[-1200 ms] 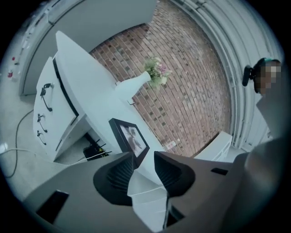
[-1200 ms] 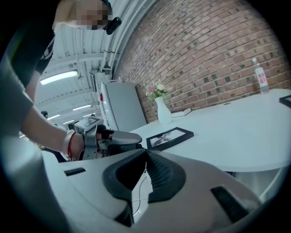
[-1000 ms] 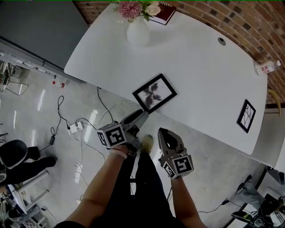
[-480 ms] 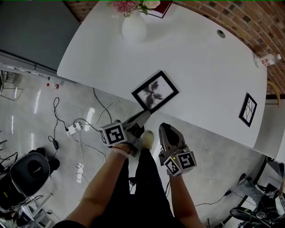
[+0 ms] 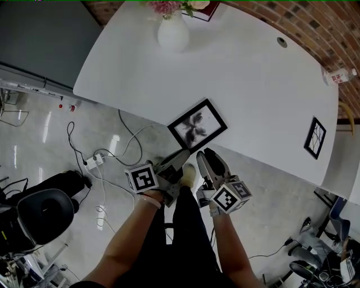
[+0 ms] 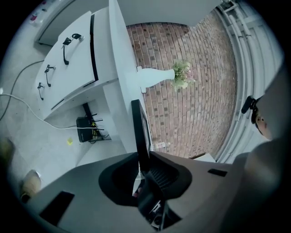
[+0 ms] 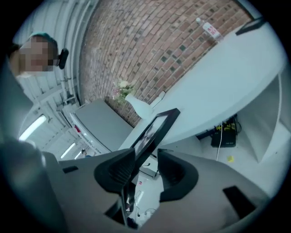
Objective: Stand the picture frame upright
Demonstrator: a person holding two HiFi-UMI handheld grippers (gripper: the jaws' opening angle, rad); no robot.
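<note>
A black picture frame (image 5: 197, 126) with a dark flower print lies flat at the near edge of the white table (image 5: 253, 73). My left gripper (image 5: 183, 155) reaches its near corner from below. In the left gripper view the frame's edge (image 6: 140, 132) runs between the jaws of the left gripper (image 6: 143, 170), which are closing on it. My right gripper (image 5: 202, 156) sits just right of that corner. Its jaws are opening, and the frame (image 7: 154, 129) stands between them in the right gripper (image 7: 145, 166) with a gap on one side.
A white vase (image 5: 173, 34) with flowers and a red book (image 5: 199, 10) stand at the table's far side. A second small black frame (image 5: 314, 138) lies at the right end, a bottle (image 5: 337, 74) beyond it. Cables (image 5: 107, 163) and a chair (image 5: 39, 208) are on the floor at left.
The right gripper has risen to the frame's near corner and its jaws have spread wide. The left gripper's jaws have narrowed onto the frame's edge.
</note>
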